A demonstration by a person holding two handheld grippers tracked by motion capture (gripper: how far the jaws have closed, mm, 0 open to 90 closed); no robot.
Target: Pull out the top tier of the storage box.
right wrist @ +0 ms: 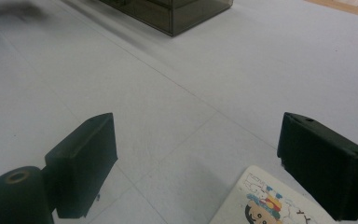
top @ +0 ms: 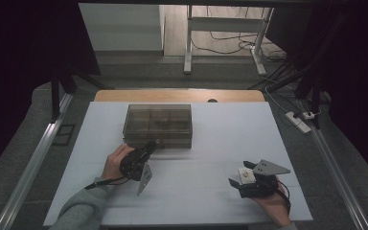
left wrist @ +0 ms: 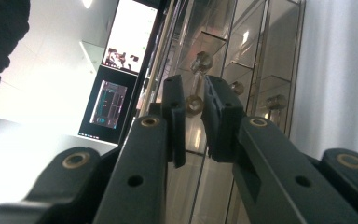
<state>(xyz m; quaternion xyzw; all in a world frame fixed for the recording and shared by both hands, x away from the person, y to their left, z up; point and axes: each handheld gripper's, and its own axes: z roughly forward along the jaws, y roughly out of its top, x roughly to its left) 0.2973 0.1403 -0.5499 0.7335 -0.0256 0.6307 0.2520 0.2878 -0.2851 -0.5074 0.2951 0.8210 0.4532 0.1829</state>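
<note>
left tongs (top: 149,146) centre-left of the high view, hand turned sideways, tips at the front of the smoky plastic box (top: 158,122), jaws nearly clenched around a small brass knob (left wrist: 194,104) | right tongs (top: 242,175) lower right, hand low over the white surface (top: 211,191), jaws released wide above a small picture card (right wrist: 270,200)

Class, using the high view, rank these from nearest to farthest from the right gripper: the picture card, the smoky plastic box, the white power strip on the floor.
From the right gripper:
1. Picture card, between its jaws at the table's near right.
2. Smoky plastic box, left of it and farther back, mid-table.
3. White power strip, off the table on the floor, far right.
</note>
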